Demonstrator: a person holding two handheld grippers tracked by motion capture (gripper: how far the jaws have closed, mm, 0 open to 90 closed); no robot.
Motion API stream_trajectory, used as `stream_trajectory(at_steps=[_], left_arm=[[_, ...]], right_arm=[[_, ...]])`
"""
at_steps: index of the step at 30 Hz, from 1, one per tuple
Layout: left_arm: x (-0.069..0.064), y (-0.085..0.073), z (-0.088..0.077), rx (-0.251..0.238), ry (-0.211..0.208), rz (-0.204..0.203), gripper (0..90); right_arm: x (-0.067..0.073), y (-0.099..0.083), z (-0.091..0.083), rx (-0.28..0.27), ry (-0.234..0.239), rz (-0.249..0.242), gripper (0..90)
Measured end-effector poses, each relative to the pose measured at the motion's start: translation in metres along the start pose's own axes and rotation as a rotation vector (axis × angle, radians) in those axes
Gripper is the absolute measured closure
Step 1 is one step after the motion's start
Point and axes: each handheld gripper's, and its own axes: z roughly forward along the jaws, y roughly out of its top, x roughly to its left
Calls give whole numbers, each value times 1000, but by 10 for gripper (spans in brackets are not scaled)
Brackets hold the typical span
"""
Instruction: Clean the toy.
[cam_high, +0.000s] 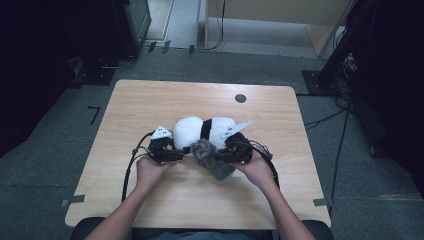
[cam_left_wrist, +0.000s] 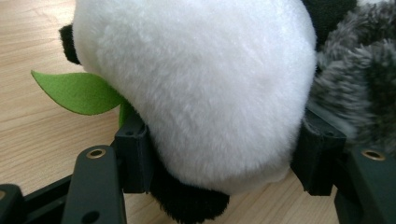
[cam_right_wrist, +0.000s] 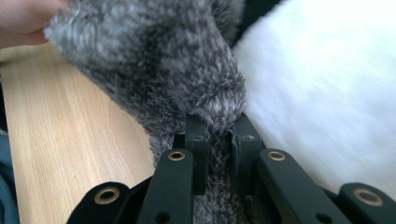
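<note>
Panda (cam_high: 202, 131) lies on its side near the middle of the table (cam_high: 150, 100), long axis running left-right across it in the high view, white round end toward the left gripper (cam_high: 176, 154), black band about mid-length; which end is the head can't be told. Left gripper's jaws are clamped on that white end from both sides, a green leaf (cam_left_wrist: 77, 92) sticking out beside one jaw. Right gripper (cam_right_wrist: 217, 140) is clenched on a fold of the grey cloth (cam_high: 210, 157), which lies against the panda's near side between the two hands.
</note>
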Motion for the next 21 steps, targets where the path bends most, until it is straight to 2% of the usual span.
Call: stream_trajectory(at_steps=[10,21], left_arm=[[1,0,0,4,-3,11,346],[1,1,0,4,-8,5,351]], right_arm=[[-14,-14,-24,-19,-19,33,812],[-36,-29,-45,-41,-88,89,812]])
